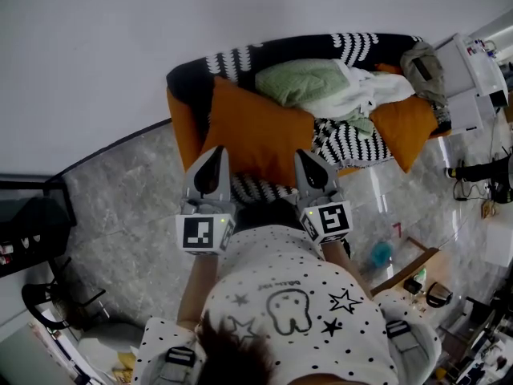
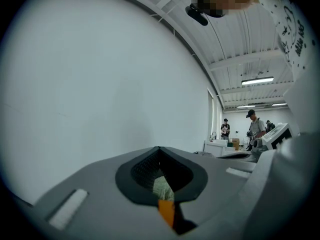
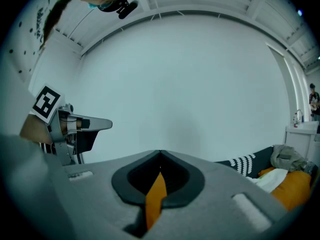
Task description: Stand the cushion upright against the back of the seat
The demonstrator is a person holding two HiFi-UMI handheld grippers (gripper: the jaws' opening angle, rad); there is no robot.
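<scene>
We hold both claws out level toward a sofa (image 1: 186, 85) with a black-and-white striped cover that stands against a white wall (image 1: 240, 14). The orange cushion (image 1: 256, 127) sits at the left end of the seat, in front of the striped back, with its broad face turned toward us. From this steep angle we cannot tell whether it leans on the back.

The left claw (image 1: 216, 152) is clenched, its jaws meeting at the tip and grasping nothing. Its tip lies at the cushion's lower left corner. Through the slit below its tip (image 2: 160, 148) we see a strip of orange and some green cloth beyond.

The right claw (image 1: 304, 156) is clenched too and grasps nothing. Its tip is at the cushion's lower right corner, and only a sliver of orange shows through its slit (image 3: 160, 153).

A green blanket (image 1: 304, 83) and white cloths (image 1: 365, 91) are heaped on the middle of the seat, just beside the cushion. A second orange cushion (image 1: 405, 127) leans at the right end. The floor (image 1: 120, 215) is grey and marbled.
</scene>
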